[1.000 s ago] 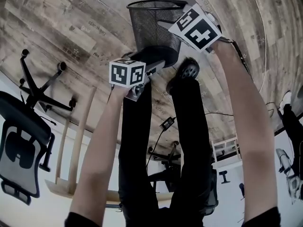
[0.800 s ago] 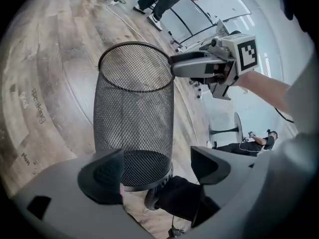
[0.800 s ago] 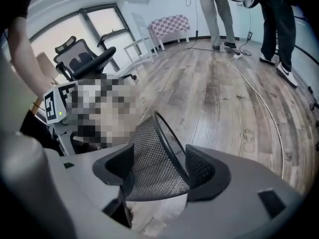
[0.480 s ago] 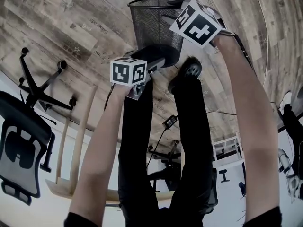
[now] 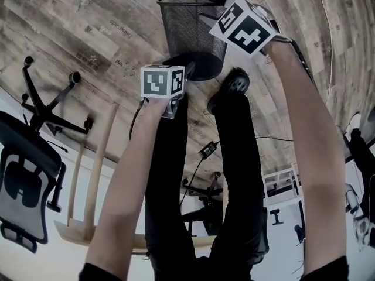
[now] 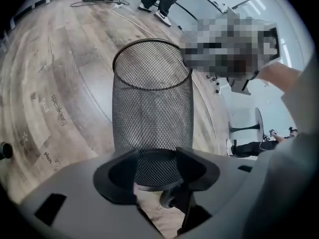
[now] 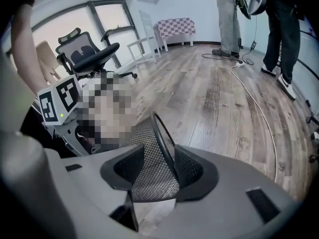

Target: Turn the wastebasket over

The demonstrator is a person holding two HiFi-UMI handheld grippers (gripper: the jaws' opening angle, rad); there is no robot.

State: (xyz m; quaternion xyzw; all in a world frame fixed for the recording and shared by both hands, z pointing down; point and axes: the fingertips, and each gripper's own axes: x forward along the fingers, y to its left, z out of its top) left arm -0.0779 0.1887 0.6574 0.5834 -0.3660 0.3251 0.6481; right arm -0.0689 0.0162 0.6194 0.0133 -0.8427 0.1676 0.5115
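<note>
Bare floor (image 5: 88,34) lies open left of the basket (image 5: 187,28) and beyond it. Your shoe (image 5: 231,86) crowds its near side. A chair base (image 5: 44,114) stands well apart.

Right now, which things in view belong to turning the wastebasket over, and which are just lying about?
Job in hand:
wastebasket
left gripper, jaws just closed on the wastebasket's base
right gripper, jaws just closed over its rim

Lying about:
office chair
power adapter on the floor
checkered table
</note>
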